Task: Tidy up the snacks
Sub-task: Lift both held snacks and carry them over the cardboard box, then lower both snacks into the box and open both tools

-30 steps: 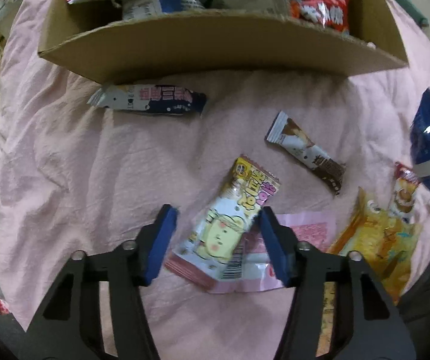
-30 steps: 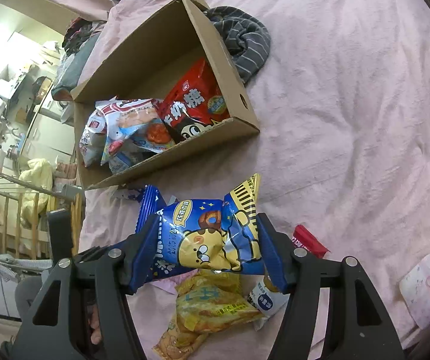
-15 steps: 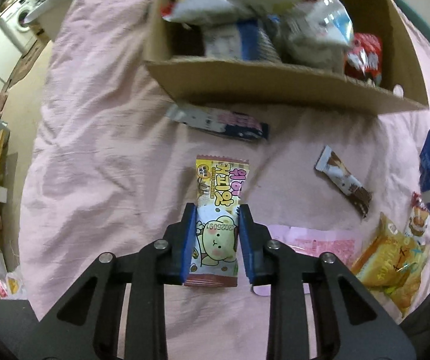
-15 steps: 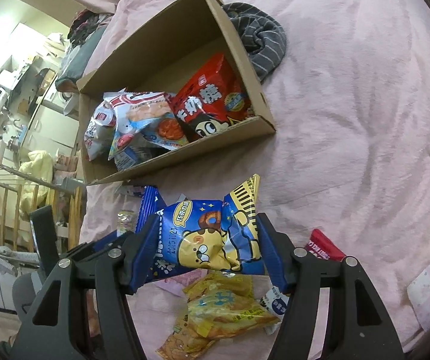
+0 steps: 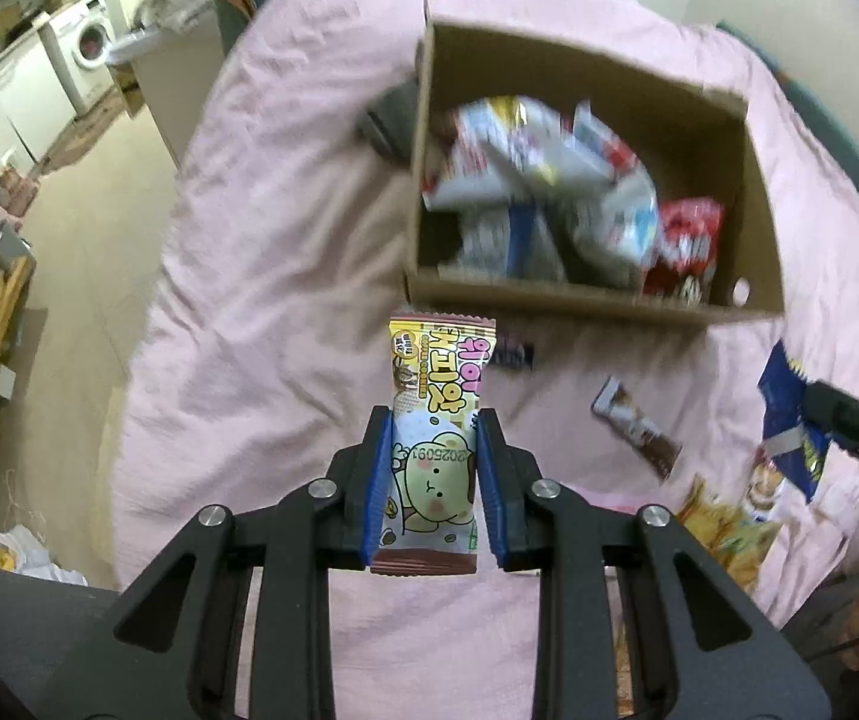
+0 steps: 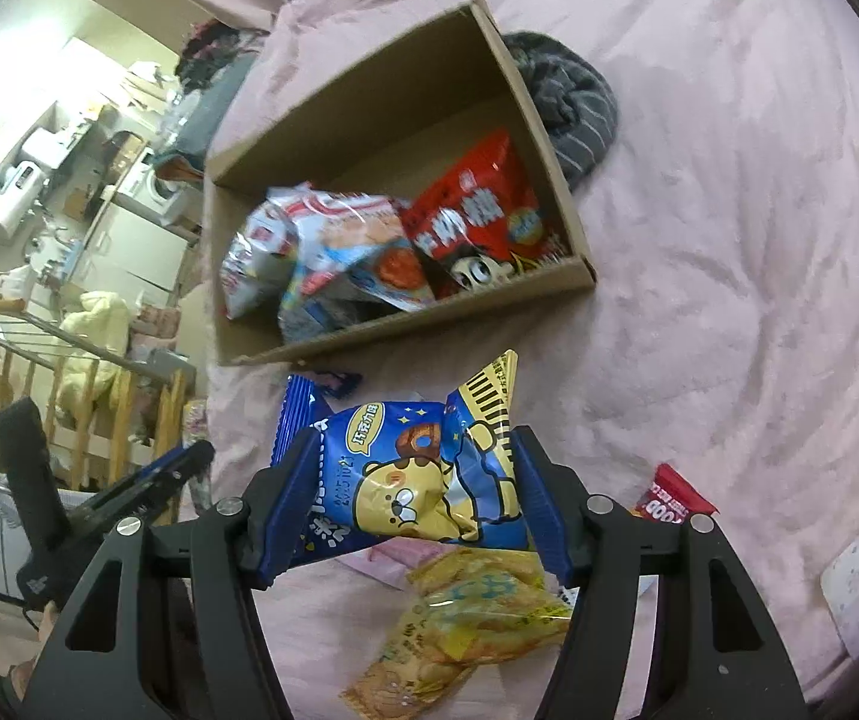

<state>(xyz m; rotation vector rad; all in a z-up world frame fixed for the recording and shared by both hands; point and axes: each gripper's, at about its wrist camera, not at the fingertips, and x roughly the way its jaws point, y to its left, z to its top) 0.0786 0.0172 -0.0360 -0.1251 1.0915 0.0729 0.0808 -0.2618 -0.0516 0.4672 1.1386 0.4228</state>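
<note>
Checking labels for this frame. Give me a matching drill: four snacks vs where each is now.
Things:
1. bear bar
2. blue bag
3. red bag
4. brown bar

Places:
A. in the box
B. loose on the pink cover
C. in the left gripper
D. in the right gripper

Pairs: 1-C, 2-D, 3-A, 4-B

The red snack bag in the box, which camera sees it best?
The right wrist view. There the red snack bag is sharp and leans nearly whole against the cardboard box's side wall, print showing. In the left wrist view it is blurred, tucked in the box's corner, partly hidden by the front wall.
</note>
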